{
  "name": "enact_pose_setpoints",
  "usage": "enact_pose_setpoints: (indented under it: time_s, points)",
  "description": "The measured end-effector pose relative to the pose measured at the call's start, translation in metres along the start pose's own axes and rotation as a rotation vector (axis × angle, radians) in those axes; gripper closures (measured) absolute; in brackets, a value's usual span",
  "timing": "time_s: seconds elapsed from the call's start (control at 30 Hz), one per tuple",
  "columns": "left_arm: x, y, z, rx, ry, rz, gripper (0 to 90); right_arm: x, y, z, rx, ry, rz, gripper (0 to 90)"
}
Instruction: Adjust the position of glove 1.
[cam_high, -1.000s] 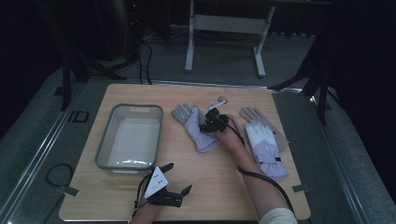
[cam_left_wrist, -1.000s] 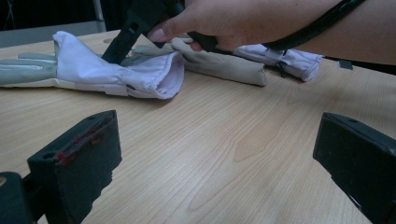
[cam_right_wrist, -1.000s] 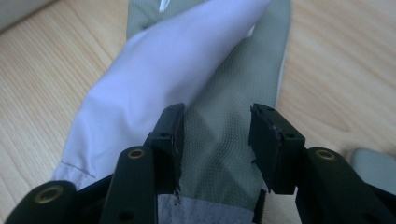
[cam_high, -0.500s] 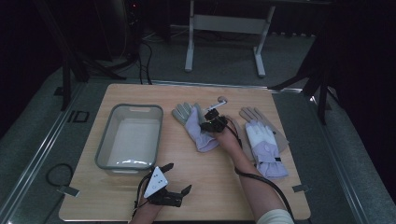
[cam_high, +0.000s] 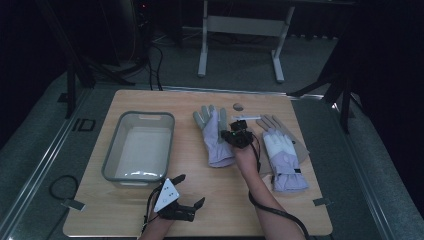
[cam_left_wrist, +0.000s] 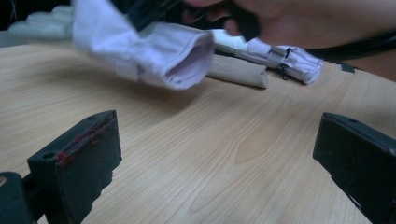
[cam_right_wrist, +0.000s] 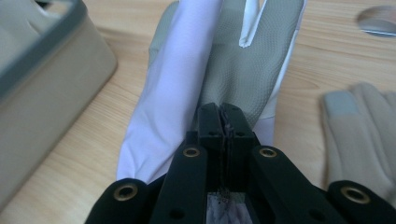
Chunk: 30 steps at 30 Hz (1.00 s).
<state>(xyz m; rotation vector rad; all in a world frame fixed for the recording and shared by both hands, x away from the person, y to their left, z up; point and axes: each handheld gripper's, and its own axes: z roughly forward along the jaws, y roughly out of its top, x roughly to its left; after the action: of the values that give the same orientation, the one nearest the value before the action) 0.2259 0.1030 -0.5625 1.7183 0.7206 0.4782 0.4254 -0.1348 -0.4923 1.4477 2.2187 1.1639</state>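
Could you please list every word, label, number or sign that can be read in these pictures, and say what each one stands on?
"ID": dark letters on the grey floor mat left of the wooden table, beside the tub, in the high view.
The small dark tag on the cuff of the right-hand glove is too small to read.
Nothing is readable on the glove in the right gripper, nor on the left gripper.

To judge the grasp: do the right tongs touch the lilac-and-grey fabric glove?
Touching: the right gripper view shows the right tongs shut on the lilac-and-grey fabric glove.
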Motion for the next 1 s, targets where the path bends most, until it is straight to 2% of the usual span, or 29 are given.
enact_pose_setpoints:
  time_s: [0.1, 0.17, 0.23, 0.37, 0.43, 0.5, 0.57, 0.63, 0.67, 0.8, 0.93, 1.0]
  points:
    - [0.0, 0.0, 0.0, -0.001, 0.0, -0.001, 1.0, 0.005, -0.009, -0.018, -0.037, -0.033, 0.03, 88.0]
    - [0.0, 0.0, 0.0, -0.003, 0.001, -0.002, 1.0, 0.008, -0.015, -0.027, -0.058, -0.043, 0.067, 88.0]
    - [0.0, 0.0, 0.0, -0.005, 0.001, -0.003, 1.0, 0.013, -0.021, -0.034, -0.07, -0.061, 0.063, 87.9]
    - [0.0, 0.0, 0.0, -0.004, 0.001, 0.001, 1.0, 0.02, -0.032, -0.043, -0.09, -0.061, 0.083, 87.9]
    - [0.0, 0.0, 0.0, -0.002, 0.001, 0.003, 1.0, 0.023, -0.037, -0.044, -0.091, -0.084, 0.078, 87.9]
    - [0.0, 0.0, 0.0, 0.0, -0.002, 0.007, 1.0, 0.021, -0.04, -0.042, -0.096, -0.074, 0.109, 87.8]
    - [0.0, 0.0, 0.0, 0.0, -0.003, 0.01, 1.0, 0.02, -0.044, -0.039, -0.094, -0.096, 0.106, 87.8]
    - [-0.001, 0.0, 0.0, 0.0, -0.004, 0.011, 1.0, 0.019, -0.046, -0.032, -0.083, -0.092, 0.107, 87.8]
    - [-0.001, 0.0, 0.0, 0.001, -0.004, 0.012, 1.0, 0.018, -0.047, -0.029, -0.077, -0.11, 0.098, 87.8]
    - [0.0, 0.0, 0.001, 0.0, -0.009, 0.011, 1.0, 0.012, -0.052, -0.012, -0.049, -0.113, 0.106, 87.6]
    - [0.0, 0.0, 0.0, -0.002, -0.012, 0.008, 1.0, 0.008, -0.057, 0.003, -0.026, -0.114, 0.143, 87.0]
    - [0.0, 0.0, 0.0, -0.002, -0.012, 0.009, 1.0, 0.008, -0.06, 0.008, -0.021, -0.134, 0.131, 85.8]
